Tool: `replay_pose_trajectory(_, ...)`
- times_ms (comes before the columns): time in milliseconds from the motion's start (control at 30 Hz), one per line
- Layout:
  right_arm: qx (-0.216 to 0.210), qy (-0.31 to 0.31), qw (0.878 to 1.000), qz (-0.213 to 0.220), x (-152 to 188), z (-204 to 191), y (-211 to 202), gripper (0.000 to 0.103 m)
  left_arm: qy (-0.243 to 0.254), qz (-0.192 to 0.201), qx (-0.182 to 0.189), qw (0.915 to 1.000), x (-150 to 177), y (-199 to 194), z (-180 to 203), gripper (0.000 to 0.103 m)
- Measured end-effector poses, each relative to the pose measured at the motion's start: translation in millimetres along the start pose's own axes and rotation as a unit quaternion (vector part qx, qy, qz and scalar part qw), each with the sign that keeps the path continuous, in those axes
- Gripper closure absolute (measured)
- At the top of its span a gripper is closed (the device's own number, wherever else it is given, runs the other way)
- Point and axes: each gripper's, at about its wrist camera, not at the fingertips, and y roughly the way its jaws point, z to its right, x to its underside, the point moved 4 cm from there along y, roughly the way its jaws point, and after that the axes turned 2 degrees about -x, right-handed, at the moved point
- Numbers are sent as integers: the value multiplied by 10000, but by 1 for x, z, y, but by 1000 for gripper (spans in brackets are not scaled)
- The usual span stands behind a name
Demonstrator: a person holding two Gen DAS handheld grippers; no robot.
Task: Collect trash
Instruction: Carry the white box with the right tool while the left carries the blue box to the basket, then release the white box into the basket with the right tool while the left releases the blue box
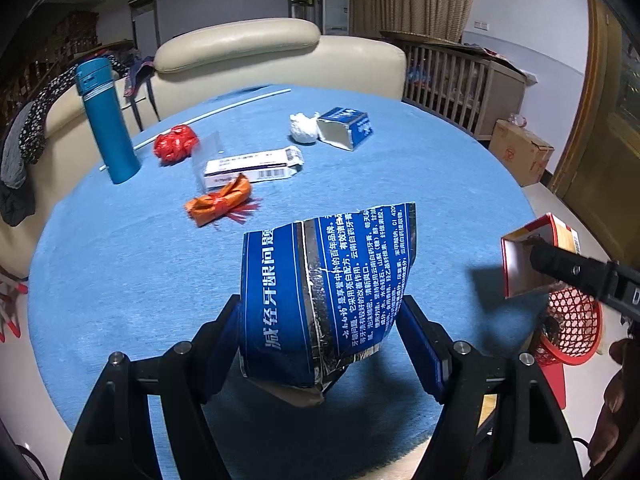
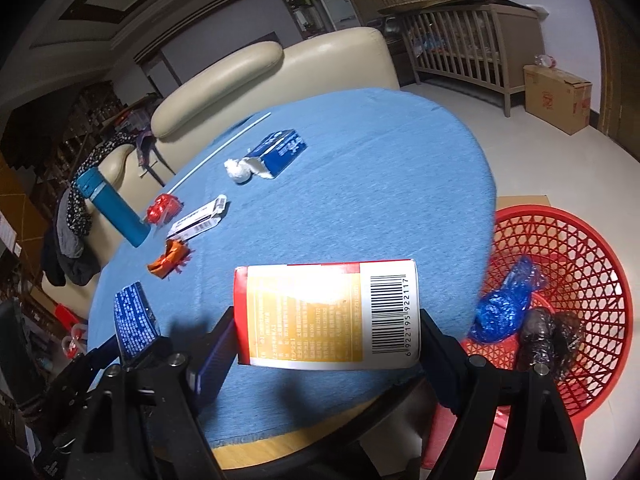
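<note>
While both grippers hang over the blue tablecloth (image 1: 120,280), each one pinches a piece of trash. The left gripper (image 1: 320,328) clamps a torn blue carton (image 1: 324,296) between its pads, carton upright, crumpled at the bottom, lifted clear of the cloth. The right gripper (image 2: 326,344) clamps a red-and-gold box (image 2: 326,316) lying sideways between its fingers, barcode end toward its right finger, held above the table edge. In the left view, the same box (image 1: 528,256) shows far right, open end facing the camera, one black finger (image 1: 560,264) across it.

Just right of the right gripper and lower, on the floor, sits a red basket (image 2: 580,248), with a blue wrapper (image 2: 504,308) and a dark wrapper (image 2: 544,336) already inside. Box is near the basket but not over it.

Ahead of the left gripper, on the cloth: an orange wrapper (image 1: 220,200) nearest, then a white box (image 1: 252,166), a red wad (image 1: 176,144) to its left, a teal flask (image 1: 106,120) standing upright far left. Further ahead, slightly right: a white tissue ball (image 1: 303,128) touching a blue box (image 1: 348,128) on its side. A thin white rod (image 1: 216,114) lies past the wad. Behind the table is a cream sofa (image 1: 280,60).
</note>
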Motion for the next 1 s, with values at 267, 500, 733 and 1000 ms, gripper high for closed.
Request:
replay_pose_trajectory(267, 527, 412, 9971, 350, -9, 55, -28, 18, 216, -4, 156, 9996, 3, 1, 18, 26)
replay_pose_trajectory(500, 1214, 842, 9875, 549, -14, 122, -55, 18, 398, 15, 265, 9989, 2, -1, 35, 26)
replay_pose_trajectory(733, 1501, 1099, 9819, 363, -8, 159, -54, 17, 727, 99, 481, 9961, -7, -6, 65, 26)
replay_pose_trajectory(1000, 1470, 1268, 9808, 170, 2, 171, -45, 17, 1072, 205, 873, 9902, -25, -9, 109, 26)
